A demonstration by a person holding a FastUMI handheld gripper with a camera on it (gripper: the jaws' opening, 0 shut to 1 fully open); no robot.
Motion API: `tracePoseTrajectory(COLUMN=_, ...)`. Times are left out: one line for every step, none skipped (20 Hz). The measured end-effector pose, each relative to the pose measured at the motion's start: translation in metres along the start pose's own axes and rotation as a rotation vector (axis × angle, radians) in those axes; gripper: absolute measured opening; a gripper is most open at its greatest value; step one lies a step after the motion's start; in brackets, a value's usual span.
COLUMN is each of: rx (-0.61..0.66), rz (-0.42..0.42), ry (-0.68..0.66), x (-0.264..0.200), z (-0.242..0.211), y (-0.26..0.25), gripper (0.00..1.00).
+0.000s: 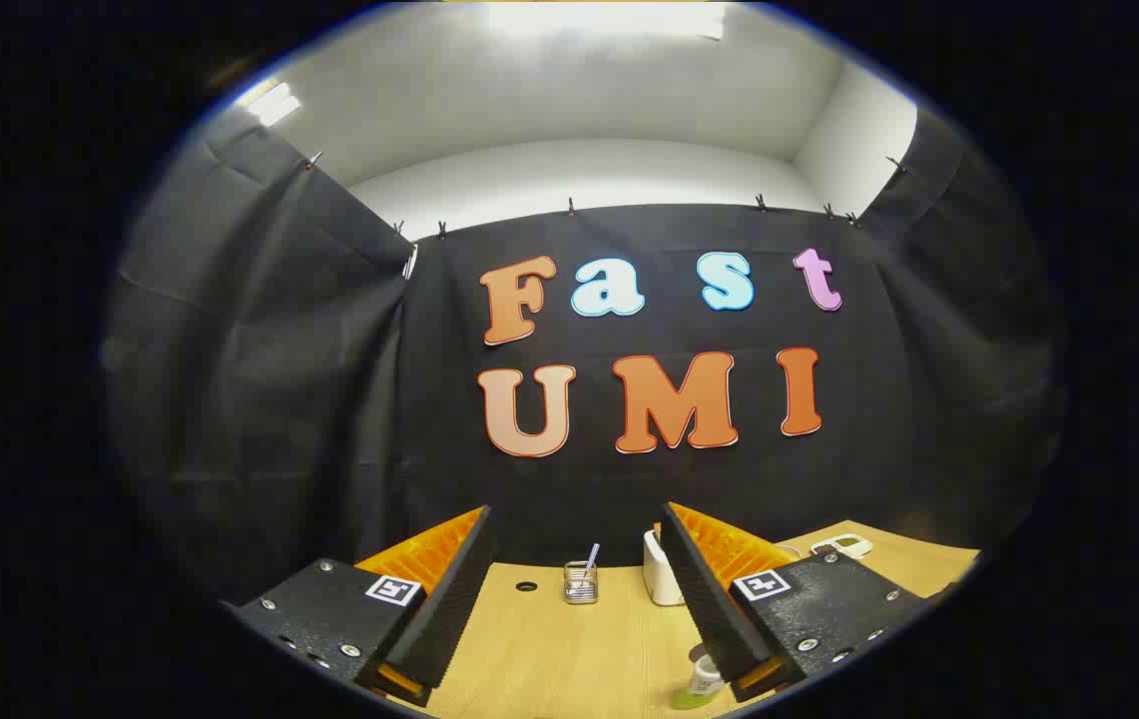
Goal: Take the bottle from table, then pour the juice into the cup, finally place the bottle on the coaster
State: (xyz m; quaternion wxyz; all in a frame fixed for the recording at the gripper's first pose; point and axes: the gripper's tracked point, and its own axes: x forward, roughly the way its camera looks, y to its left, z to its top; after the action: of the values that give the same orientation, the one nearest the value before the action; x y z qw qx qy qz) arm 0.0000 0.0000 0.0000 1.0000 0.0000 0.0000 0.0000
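Gripper (574, 589) fingers wide apart, empty; bottle (701, 682) low beside right finger — dip, centre it between fingers before closing

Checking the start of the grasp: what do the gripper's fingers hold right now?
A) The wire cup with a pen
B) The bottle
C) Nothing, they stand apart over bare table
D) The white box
C: the gripper is open, with only table between its fingers; the bottle sits low by the right finger, untouched.

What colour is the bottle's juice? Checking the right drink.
Green, in the bottle by the open hand-held gripper; gripper view.
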Motion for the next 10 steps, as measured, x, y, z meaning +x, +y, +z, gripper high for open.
tracePoseTrajectory(rx=-0.007, rz=0.000, ry=0.005, x=0.002, z=0.001, y=-0.001, gripper=0.98)
tracePoseTrajectory(rx=-0.013, rz=-0.001, ry=0.006, x=0.003, z=0.002, y=-0.002, gripper=0.98)
tracePoseTrajectory(rx=-0.017, rz=-0.008, ry=0.011, x=0.004, z=0.003, y=-0.005, gripper=0.98)
tracePoseTrajectory(rx=-0.024, rz=-0.012, ry=0.016, x=0.005, z=0.001, y=-0.009, gripper=0.98)
tracePoseTrajectory(rx=-0.029, rz=-0.020, ry=0.029, x=0.006, z=-0.001, y=-0.012, gripper=0.98)
tracePoseTrajectory(rx=-0.038, rz=-0.033, ry=0.043, x=0.006, z=-0.007, y=-0.018, gripper=0.98)
tracePoseTrajectory(rx=-0.049, rz=-0.047, ry=0.054, x=0.005, z=-0.010, y=-0.023, gripper=0.98)
tracePoseTrajectory(rx=-0.058, rz=-0.058, ry=0.062, x=0.005, z=-0.012, y=-0.025, gripper=0.98)
tracePoseTrajectory(rx=-0.057, rz=-0.058, ry=0.062, x=0.006, z=-0.012, y=-0.025, gripper=0.98)
tracePoseTrajectory(rx=-0.056, rz=-0.050, ry=0.062, x=0.006, z=-0.012, y=-0.022, gripper=0.98)
